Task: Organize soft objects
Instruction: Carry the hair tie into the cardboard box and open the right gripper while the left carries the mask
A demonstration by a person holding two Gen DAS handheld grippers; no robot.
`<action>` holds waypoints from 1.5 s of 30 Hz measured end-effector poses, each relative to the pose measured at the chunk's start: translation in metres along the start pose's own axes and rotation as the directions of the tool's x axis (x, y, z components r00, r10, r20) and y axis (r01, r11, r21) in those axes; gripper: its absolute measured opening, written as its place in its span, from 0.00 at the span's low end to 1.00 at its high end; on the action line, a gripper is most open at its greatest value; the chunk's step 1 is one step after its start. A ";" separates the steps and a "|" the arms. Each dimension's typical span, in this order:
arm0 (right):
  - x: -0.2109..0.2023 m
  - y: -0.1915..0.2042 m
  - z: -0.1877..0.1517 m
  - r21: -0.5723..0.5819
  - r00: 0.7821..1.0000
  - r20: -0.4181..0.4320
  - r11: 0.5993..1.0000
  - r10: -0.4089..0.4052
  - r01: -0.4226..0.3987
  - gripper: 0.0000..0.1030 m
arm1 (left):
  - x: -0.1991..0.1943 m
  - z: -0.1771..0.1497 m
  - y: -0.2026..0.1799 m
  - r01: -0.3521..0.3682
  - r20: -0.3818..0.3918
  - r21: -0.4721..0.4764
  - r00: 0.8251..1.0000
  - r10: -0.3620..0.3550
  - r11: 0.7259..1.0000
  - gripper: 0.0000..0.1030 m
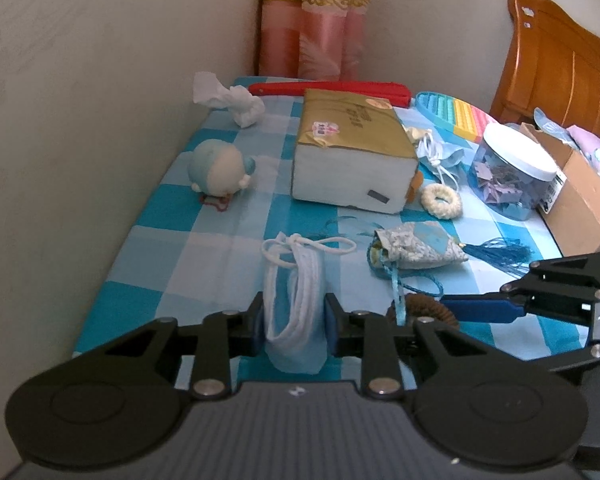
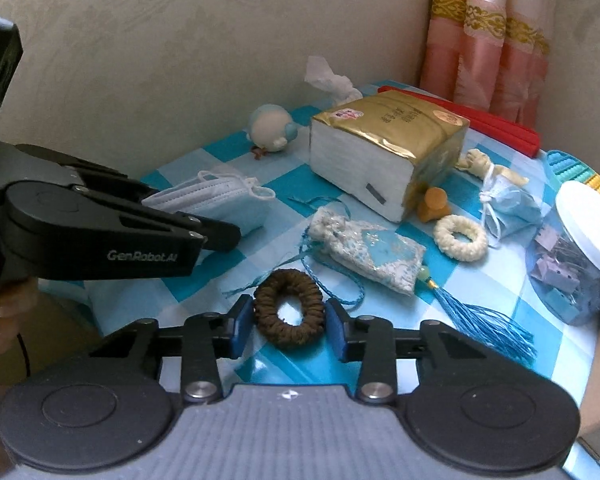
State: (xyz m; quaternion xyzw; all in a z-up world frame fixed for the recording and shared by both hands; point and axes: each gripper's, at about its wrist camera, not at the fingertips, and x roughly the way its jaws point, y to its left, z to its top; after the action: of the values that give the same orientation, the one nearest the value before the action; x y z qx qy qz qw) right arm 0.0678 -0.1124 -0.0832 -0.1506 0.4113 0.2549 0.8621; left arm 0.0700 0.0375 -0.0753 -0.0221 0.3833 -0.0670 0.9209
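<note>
Both grippers' fingers (image 1: 332, 326) closed, angled downward.

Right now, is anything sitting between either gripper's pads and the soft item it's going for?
Nothing visible. The left gripper is shut on the folded face mask; the right gripper is pinching the brown scrunchie, no other item between pads and target.

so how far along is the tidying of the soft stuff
Nothing looks sorted yet; everything lies scattered on the checked cloth. In hand: the left gripper is closed on the face mask, and the right gripper pinches the brown scrunchie. Left: the cream scrunchie, the embroidered pouch, the second mask, the plush toy and the crumpled tissue.
</note>
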 end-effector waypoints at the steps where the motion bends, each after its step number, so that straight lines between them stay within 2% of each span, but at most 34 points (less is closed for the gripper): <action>1: -0.002 -0.001 -0.001 0.003 1.000 -0.001 1.000 -0.001 0.001 0.41 | -0.001 0.001 -0.001 0.002 -0.003 0.002 1.000 -0.002 1.000 0.26; 11: -0.036 -0.010 -0.018 0.026 0.999 -0.018 0.999 -0.048 0.048 0.41 | -0.026 0.003 -0.013 0.008 -0.024 0.051 1.000 -0.007 0.999 0.26; 21: -0.100 -0.041 -0.034 0.084 0.990 0.037 0.987 -0.139 0.135 0.41 | -0.058 0.007 -0.039 0.032 -0.024 0.123 0.999 -0.029 0.992 0.26; 26: -0.135 -0.074 -0.034 0.113 0.965 0.082 0.964 -0.250 0.240 0.41 | -0.068 0.016 -0.057 0.059 -0.009 0.147 0.998 -0.058 0.987 0.26; 31: -0.157 -0.121 -0.032 0.185 0.928 0.100 0.923 -0.358 0.336 0.41 | -0.068 0.028 -0.081 0.091 -0.001 0.183 0.996 -0.093 0.979 0.26; 36: -0.163 -0.158 -0.030 0.231 0.907 0.101 0.897 -0.408 0.378 0.41 | -0.063 0.039 -0.104 0.120 -0.003 0.218 0.992 -0.123 0.969 0.26; 38: -0.161 -0.169 -0.030 0.246 0.906 0.097 0.892 -0.412 0.379 0.45 | -0.061 0.043 -0.112 0.133 -0.008 0.232 0.991 -0.134 0.964 0.26; 39: -0.159 -0.173 -0.029 0.252 0.906 0.093 0.890 -0.412 0.379 0.53 | -0.060 0.046 -0.117 0.138 -0.010 0.241 0.990 -0.139 0.961 0.26; 40: -0.157 -0.176 -0.030 0.259 0.908 0.089 0.890 -0.409 0.376 0.66 | -0.059 0.049 -0.123 0.145 -0.012 0.249 0.989 -0.147 0.958 0.26; 41: -0.155 -0.177 -0.030 0.263 0.910 0.093 0.892 -0.404 0.369 0.72 | -0.057 0.051 -0.127 0.155 -0.015 0.253 0.988 -0.156 0.955 0.26; 43: -0.157 -0.178 -0.034 0.271 0.913 0.108 0.895 -0.393 0.353 0.92 | -0.053 0.057 -0.135 0.170 -0.021 0.263 0.985 -0.171 0.950 0.26; 45: -0.158 -0.178 -0.038 0.284 0.917 0.124 0.899 -0.379 0.333 1.00 | -0.051 0.063 -0.145 0.177 -0.021 0.283 0.984 -0.178 0.943 0.26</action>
State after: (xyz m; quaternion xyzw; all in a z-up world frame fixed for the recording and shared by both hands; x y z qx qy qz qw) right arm 0.0595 -0.3268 0.0268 -0.0875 0.3285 0.0492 0.9392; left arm 0.0640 -0.0992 0.0180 0.0754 0.3642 -0.2038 0.9056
